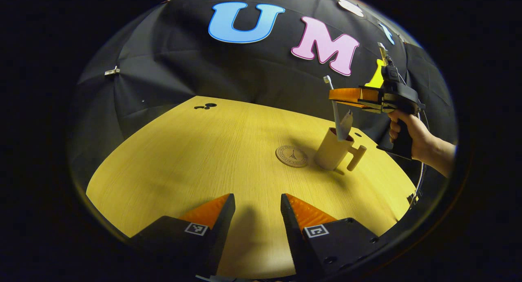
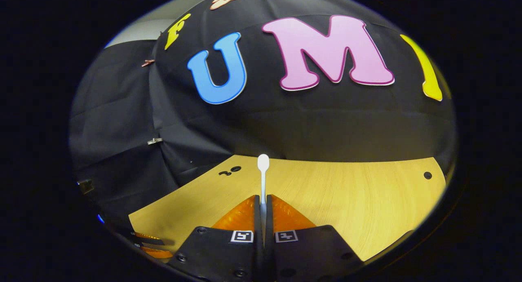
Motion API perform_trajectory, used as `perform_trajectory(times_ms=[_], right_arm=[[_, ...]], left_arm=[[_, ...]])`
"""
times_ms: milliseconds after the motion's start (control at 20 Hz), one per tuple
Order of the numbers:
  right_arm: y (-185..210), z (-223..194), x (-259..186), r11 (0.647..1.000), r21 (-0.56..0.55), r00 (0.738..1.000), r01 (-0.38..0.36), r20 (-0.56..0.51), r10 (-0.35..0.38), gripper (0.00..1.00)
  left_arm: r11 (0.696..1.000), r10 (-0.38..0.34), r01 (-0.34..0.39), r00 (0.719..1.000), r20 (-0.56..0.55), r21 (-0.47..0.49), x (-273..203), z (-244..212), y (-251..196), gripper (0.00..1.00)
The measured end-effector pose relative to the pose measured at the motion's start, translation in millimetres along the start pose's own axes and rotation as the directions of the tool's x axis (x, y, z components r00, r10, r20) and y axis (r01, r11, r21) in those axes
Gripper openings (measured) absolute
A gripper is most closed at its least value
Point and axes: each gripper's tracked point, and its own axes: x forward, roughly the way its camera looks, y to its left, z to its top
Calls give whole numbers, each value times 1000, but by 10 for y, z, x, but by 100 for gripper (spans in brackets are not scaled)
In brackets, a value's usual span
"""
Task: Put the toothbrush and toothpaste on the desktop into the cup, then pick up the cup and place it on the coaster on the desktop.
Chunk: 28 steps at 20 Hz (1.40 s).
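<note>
Our left gripper (image 1: pixel 257 216) gapes over bare desktop (image 1: pixel 195 159) | right gripper (image 2: pixel 263 206) clamps toothbrush (image 2: pixel 263 180) upright in cup (image 1: pixel 332 149) beside toothpaste (image 1: pixel 346 125) | coaster (image 1: pixel 291 156) near cup, apart.

The left gripper view looked from low over the near edge of the table (image 1: pixel 183 159), facing across it toward the wall, with the cup (image 1: pixel 332 149) and coaster (image 1: pixel 291 156) well off to the right. The right gripper view sat higher, above the cup, facing the same wall. Both views shared the tabletop's far edge and the toothbrush (image 2: pixel 263 180).
</note>
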Motion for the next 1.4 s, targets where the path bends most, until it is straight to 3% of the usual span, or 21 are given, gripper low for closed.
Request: perform_trajectory(times_ms=[500,900,1400], right_arm=[[-209,111,47,997,69,999,33,33,-35,5],[-132,-169,39,992,-122,1000,7,-5,-8,5],[-96,-190,-108,994,-105,999,20,-27,-23,8]], left_arm=[[1000,3,-3,1000,-17,-18,66,-24,28,71],[1000,9,-10,1000,-17,-18,39,-60,11,71],[1000,12,-13,1000,-21,-20,7,-45,-26,71]])
